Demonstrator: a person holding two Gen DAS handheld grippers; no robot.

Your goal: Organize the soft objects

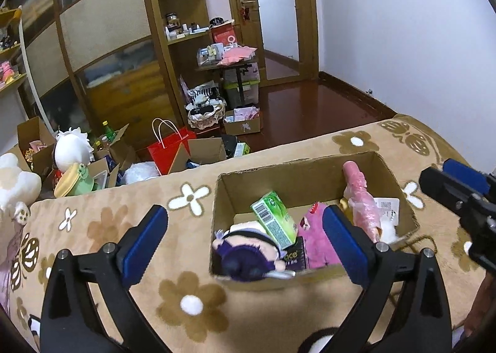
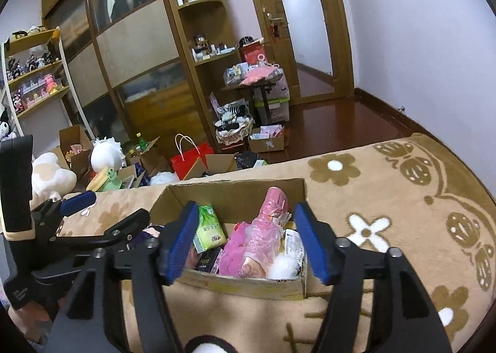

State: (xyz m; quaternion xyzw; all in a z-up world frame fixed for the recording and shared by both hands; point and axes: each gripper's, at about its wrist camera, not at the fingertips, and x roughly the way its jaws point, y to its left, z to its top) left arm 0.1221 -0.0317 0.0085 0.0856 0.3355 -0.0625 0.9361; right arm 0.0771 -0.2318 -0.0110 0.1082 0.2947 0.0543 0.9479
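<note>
A cardboard box sits on a tan flowered blanket. In it lie a purple-haired plush doll, a green tissue pack, a pink fuzzy plush, a pink plastic-wrapped doll and a white pompom. My left gripper is open and empty, its fingers spread over the box's near left part. My right gripper is open and empty above the box, around the wrapped doll. The tissue pack shows too.
Beyond the blanket edge the floor holds a red paper bag, open cartons, a white plush and a green frog toy. A wooden wardrobe, shelves and a door stand behind. The right gripper also shows in the left wrist view.
</note>
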